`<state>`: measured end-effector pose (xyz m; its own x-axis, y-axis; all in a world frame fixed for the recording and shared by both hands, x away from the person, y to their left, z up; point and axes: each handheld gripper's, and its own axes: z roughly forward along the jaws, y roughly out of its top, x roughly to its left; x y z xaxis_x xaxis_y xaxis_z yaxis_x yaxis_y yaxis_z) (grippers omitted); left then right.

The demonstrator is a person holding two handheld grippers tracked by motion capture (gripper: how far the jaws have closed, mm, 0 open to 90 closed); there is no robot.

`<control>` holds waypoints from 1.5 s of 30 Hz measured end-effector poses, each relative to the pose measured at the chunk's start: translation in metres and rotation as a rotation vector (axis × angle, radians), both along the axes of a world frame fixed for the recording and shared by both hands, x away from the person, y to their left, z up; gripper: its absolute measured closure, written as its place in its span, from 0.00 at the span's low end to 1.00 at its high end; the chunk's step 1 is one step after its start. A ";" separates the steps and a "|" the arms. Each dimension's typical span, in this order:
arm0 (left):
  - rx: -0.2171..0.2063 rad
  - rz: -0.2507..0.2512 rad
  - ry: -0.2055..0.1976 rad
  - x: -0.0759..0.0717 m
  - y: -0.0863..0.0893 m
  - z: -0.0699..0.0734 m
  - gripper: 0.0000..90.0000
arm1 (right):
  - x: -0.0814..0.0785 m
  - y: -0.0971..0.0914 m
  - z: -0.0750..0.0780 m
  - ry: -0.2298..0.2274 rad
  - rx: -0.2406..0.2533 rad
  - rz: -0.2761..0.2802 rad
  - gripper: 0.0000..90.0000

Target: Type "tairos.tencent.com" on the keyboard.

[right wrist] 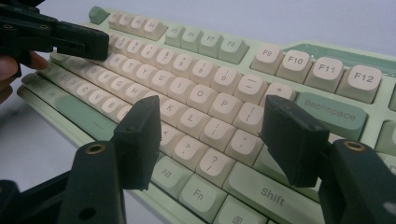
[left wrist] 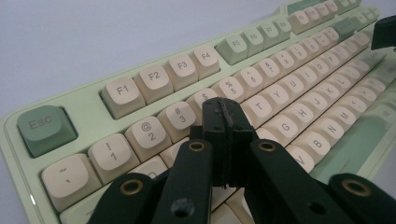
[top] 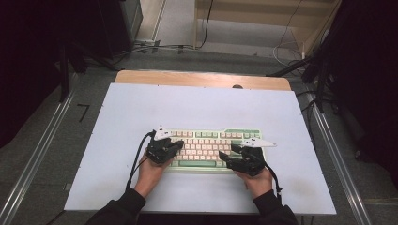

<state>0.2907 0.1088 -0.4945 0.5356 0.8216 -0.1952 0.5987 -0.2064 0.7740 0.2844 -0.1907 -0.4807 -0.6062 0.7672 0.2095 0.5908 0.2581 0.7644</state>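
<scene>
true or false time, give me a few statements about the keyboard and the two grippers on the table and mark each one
1. The pale green keyboard with cream keycaps lies on a white table top. True.
2. The left gripper has its black jaws spread wide apart. False: its jaws are shut together, with nothing between them, over the number row.
3. The right gripper has its jaws open, with a gap between the two black pads. True.
4. The right gripper is clamped on the Backspace key. False: its pads hover above the keys near the right end and grip nothing.
5. The Esc key is cream like the letter keys. False: it is dark green.
</scene>
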 end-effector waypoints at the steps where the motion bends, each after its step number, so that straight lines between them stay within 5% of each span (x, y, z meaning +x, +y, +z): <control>1: -0.004 -0.003 0.001 0.000 0.000 -0.001 1.00 | 0.000 0.000 0.000 0.001 0.000 0.000 0.40; 6: -0.037 -0.008 -0.006 -0.001 0.002 0.003 0.98 | 0.000 -0.001 0.000 0.001 0.000 -0.003 0.40; 13: -0.060 0.033 -0.108 -0.011 0.009 0.016 0.50 | 0.000 -0.001 0.001 -0.002 0.002 0.000 0.42; 15: -0.061 0.055 -0.114 -0.013 0.011 0.017 0.44 | 0.000 -0.001 0.001 0.004 0.004 0.001 0.44; 22: -0.047 0.091 -0.108 -0.021 0.020 0.015 0.40 | 0.002 0.007 0.002 -0.008 0.012 0.032 0.65; 29: -0.046 0.131 -0.101 -0.032 0.034 0.014 0.40 | 0.005 0.027 0.000 -0.023 -0.016 0.099 0.97; 34: -0.048 0.156 -0.099 -0.038 0.041 0.013 0.41 | 0.004 0.043 -0.003 -0.027 -0.036 0.162 0.97; 45: -0.044 0.180 -0.091 -0.043 0.047 0.011 0.41 | 0.005 0.056 -0.007 -0.019 -0.057 0.206 0.97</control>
